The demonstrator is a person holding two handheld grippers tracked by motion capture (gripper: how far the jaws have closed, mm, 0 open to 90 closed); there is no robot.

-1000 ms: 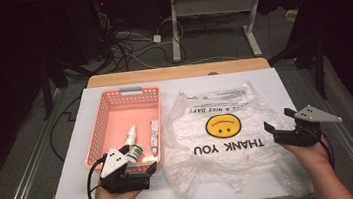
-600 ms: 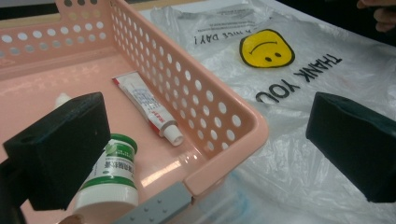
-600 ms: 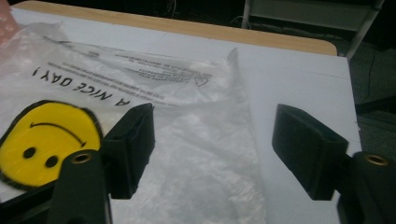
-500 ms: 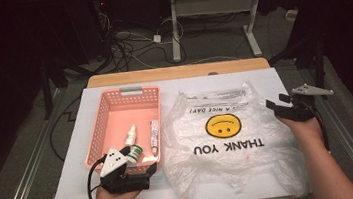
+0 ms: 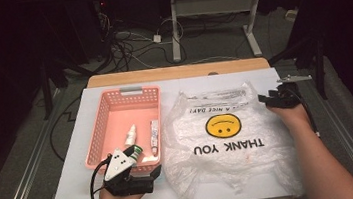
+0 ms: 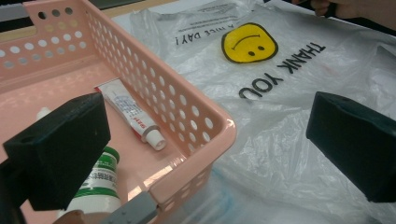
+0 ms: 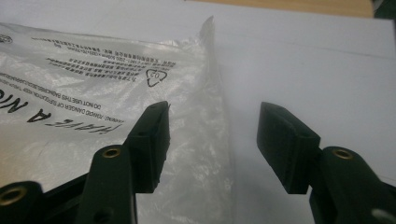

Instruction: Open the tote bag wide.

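i saw the right gripper [image 7: 212,144], jaws just narrowing, astride the edge of the clear plastic smiley bag [image 5: 225,144], not pinching; left gripper [image 6: 208,149] gaped wide across the pink perforated plastic basket's [image 6: 187,107] corner.

Left hand-held gripper [image 5: 145,176] low at near edge, jaws wide apart, nothing between them. Right hand-held gripper [image 5: 272,99] at far right, forearm extended, jaws half apart and just been closing, pads not pressing anything.
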